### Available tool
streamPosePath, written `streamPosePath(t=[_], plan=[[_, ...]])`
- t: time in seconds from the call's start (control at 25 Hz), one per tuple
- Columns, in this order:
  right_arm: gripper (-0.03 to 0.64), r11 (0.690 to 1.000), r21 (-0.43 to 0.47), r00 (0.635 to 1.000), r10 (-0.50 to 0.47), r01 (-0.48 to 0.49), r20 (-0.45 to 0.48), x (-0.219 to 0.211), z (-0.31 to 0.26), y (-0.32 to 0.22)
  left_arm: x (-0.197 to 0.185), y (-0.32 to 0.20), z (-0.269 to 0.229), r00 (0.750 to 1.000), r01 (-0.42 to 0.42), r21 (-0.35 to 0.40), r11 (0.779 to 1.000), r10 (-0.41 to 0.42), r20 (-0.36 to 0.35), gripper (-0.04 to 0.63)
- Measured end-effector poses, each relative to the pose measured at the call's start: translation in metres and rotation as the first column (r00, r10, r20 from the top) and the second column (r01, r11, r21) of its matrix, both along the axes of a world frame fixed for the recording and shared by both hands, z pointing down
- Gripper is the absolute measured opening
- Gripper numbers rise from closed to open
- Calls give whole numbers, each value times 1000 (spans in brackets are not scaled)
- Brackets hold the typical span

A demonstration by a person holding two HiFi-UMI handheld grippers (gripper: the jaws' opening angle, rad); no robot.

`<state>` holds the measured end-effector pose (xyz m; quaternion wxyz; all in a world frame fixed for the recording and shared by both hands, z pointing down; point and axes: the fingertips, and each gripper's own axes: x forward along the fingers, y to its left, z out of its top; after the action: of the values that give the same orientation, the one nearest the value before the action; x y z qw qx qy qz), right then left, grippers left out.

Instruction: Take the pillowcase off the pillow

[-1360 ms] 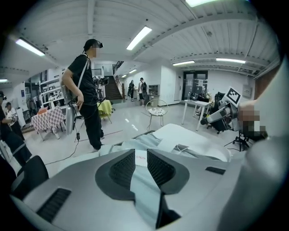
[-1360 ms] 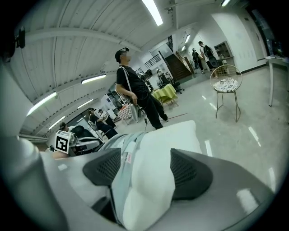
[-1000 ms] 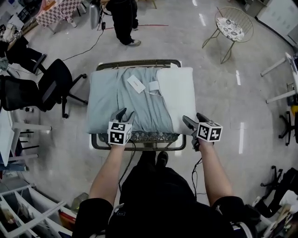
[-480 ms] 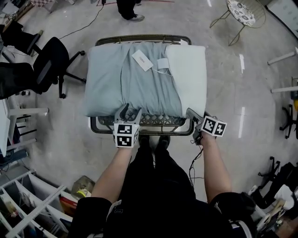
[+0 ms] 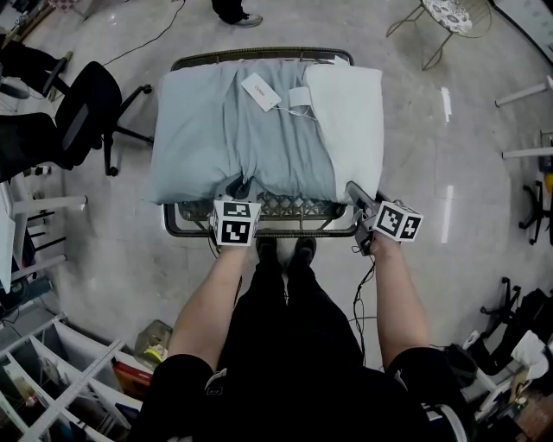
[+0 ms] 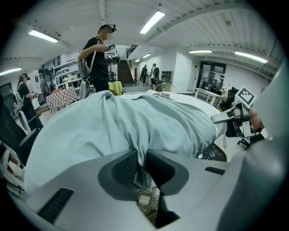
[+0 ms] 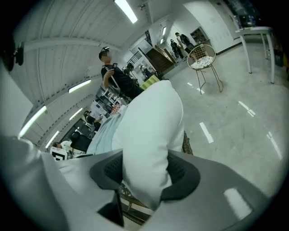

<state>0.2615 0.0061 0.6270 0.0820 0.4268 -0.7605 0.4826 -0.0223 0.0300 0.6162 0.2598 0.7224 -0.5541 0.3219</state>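
A pale blue pillowcase (image 5: 233,129) covers most of a pillow on a wire cart; the bare white pillow (image 5: 350,121) sticks out of it on the right. My left gripper (image 5: 239,186) is at the pillowcase's near edge. Its jaws have just been closing and now pinch a fold of the blue fabric (image 6: 113,122) between the pads (image 6: 126,169). My right gripper (image 5: 352,192) is at the pillow's near right corner. Its jaws have also just been closing and squeeze the white pillow corner (image 7: 149,135) between them.
The pillow lies on a dark wire cart (image 5: 259,226) right in front of my legs. Two white labels (image 5: 260,91) lie on the pillowcase. A black office chair (image 5: 78,104) stands to the left, a round wire chair (image 5: 449,13) far right, shelves (image 5: 52,388) at lower left.
Both grippers have dropped to the pillow's near edge. The left one closed on a fold of the pillowcase, the right one on the white pillow corner.
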Motion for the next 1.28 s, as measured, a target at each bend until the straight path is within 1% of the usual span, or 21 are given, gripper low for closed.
streamPosePath(t=[0.08,0.16,0.24,0.32,0.44,0.6,0.76,0.84,0.92,1.0,1.12,1.2,1.28], plan=[[196,1000,18,998,-3,2,64,6,-17,1,-5,3,-6,1000,-16,-6,1000,16,1,29],[184,999,40,993,-23,18,116,7,-40,0,-11,5,-16,1000,-29,10,1000,29,7,15],[179,998,56,988,-41,33,147,5,-59,-4,-20,7,-28,999,-32,24,999,32,20,11],[173,998,60,986,-43,33,162,8,-70,-11,-35,10,-38,1000,-6,23,1000,5,13,11],[170,997,60,984,-55,45,171,14,-78,-20,-56,13,-45,999,35,10,999,-35,-30,9],[169,997,47,979,-74,67,189,21,-80,-27,-74,11,-51,1000,0,24,1000,1,-20,9],[166,994,53,975,-104,96,194,25,-83,-33,-91,8,-50,998,-24,25,999,25,-55,11],[167,993,54,982,-113,105,153,29,-77,-32,-91,8,-49,997,-31,21,999,32,-77,11],[169,992,42,991,-119,116,58,33,-62,-29,-84,9,-46,995,-34,19,999,36,-91,11],[191,992,23,992,-123,123,-7,32,-50,-24,-69,10,-47,996,-38,35,999,41,-82,12],[240,995,-11,992,-100,100,-77,38,-35,-15,-41,12,-58,998,-27,93,995,32,-54,42],[254,996,-23,991,-87,85,-100,39,-31,-8,-14,14,-67,997,-43,134,990,50,-55,55],[258,997,-29,993,-70,68,-93,36,-29,-4,17,15,-68,993,-85,147,986,97,-74,63]])
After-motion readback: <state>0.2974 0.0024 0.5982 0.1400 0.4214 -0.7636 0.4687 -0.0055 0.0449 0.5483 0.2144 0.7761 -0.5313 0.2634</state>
